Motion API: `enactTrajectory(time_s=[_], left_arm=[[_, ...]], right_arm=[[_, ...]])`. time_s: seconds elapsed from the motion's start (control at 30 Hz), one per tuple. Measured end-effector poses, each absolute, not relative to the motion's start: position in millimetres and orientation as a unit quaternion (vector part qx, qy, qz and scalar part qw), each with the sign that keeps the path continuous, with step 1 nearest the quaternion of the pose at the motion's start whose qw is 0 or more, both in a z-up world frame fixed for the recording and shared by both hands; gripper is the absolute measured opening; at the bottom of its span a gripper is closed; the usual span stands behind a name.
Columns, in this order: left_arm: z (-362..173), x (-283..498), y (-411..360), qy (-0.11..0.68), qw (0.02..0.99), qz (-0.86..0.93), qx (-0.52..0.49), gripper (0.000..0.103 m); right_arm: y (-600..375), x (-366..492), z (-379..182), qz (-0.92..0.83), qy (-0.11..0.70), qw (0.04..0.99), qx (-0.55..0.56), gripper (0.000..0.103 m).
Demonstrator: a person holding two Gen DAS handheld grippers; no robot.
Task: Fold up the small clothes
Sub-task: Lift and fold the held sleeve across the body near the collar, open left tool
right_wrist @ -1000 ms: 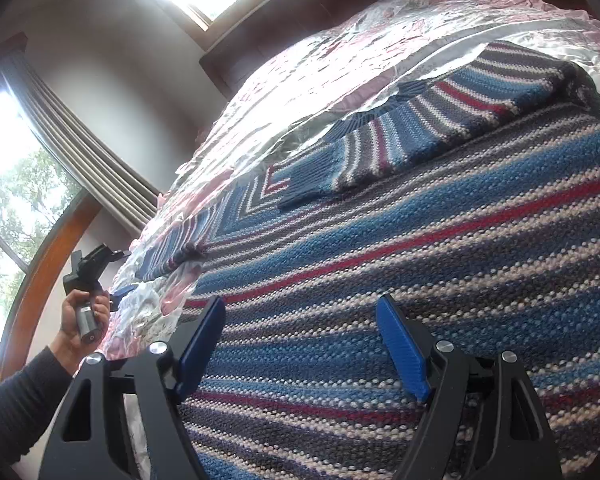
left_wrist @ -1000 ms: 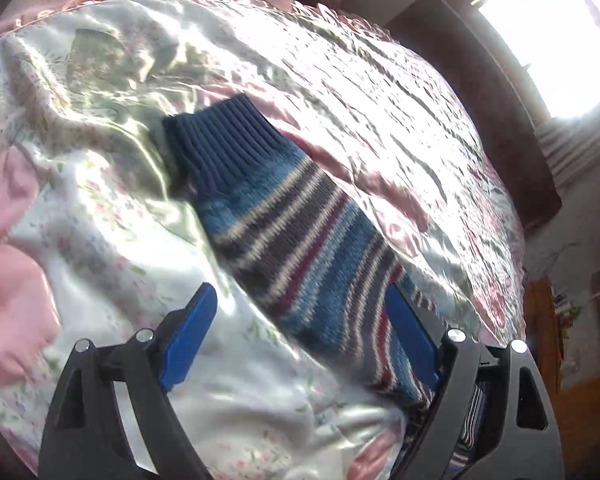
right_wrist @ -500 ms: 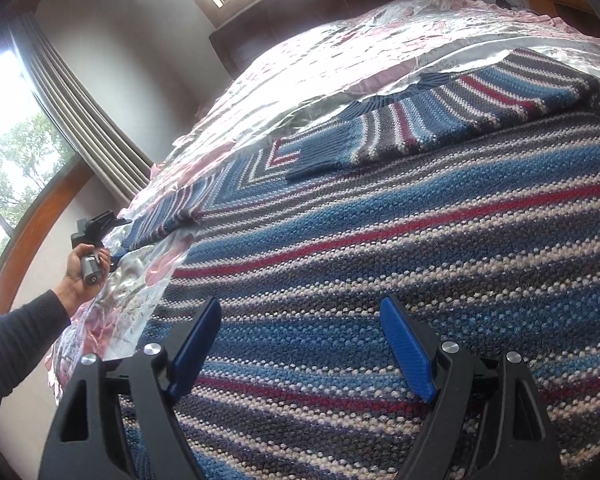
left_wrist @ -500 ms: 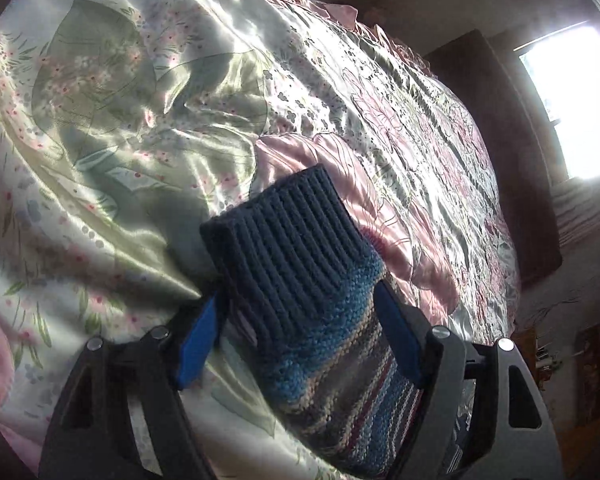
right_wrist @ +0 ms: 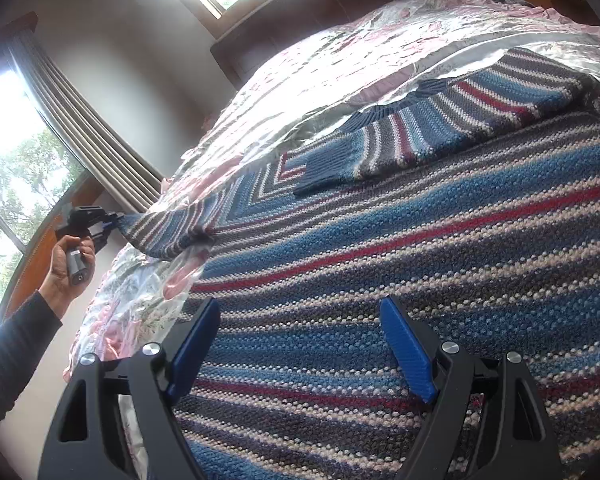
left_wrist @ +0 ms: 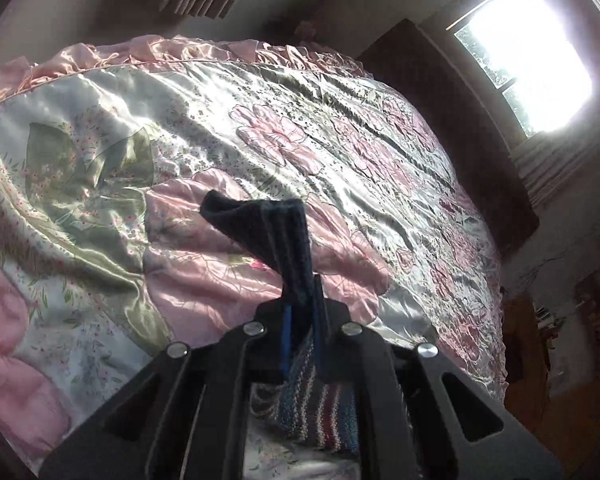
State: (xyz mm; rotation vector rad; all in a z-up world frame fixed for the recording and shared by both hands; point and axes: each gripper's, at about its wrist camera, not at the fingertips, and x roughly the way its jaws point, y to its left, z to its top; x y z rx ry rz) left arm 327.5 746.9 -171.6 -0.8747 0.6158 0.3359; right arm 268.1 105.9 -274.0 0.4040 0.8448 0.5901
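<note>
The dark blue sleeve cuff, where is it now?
In the left wrist view, the cuff is pinched in the left gripper, lifted above the pink flowered bedspread.

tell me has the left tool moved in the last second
Yes. The left tool slid up the sleeve to its navy cuff, shut on it and lifted it off the floral bedspread.

We saw a coarse, matt knitted sweater [right_wrist: 420, 240] on a glossy satin bedspread [left_wrist: 180, 128], black matt plastic grippers with ribbed blue pads [right_wrist: 408, 352], and a dark wooden headboard [left_wrist: 452, 120].
</note>
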Motion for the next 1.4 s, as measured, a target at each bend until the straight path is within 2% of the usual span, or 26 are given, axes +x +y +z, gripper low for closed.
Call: enactTrajectory(time_s=[0.3,0.43,0.57,0.77,1.0,1.4], left_arm=[[-51,364,601,0.269,0.896,0.068,-0.345,0.006],[-21,381,540,0.263,0.91,0.038,-0.319,0.006],[-15,399,482,0.27,0.916,0.018,-0.295,0.006],[-37,425,404,0.293,0.919,-0.008,-0.263,0.006],[-87,449,337,0.325,0.911,-0.027,-0.252,0.006],[-211,463,263,0.396,0.889,-0.034,-0.225,0.006]], right_arm=[[74,251,-247,0.283,0.38,0.849,0.232,0.084],[58,239,-244,0.282,0.382,0.845,0.245,0.085],[43,230,-238,0.284,0.376,0.844,0.257,0.085],[20,230,-234,0.28,0.369,0.841,0.28,0.086],[-2,232,-234,0.272,0.361,0.838,0.304,0.086],[-15,236,-239,0.257,0.364,0.835,0.322,0.086]])
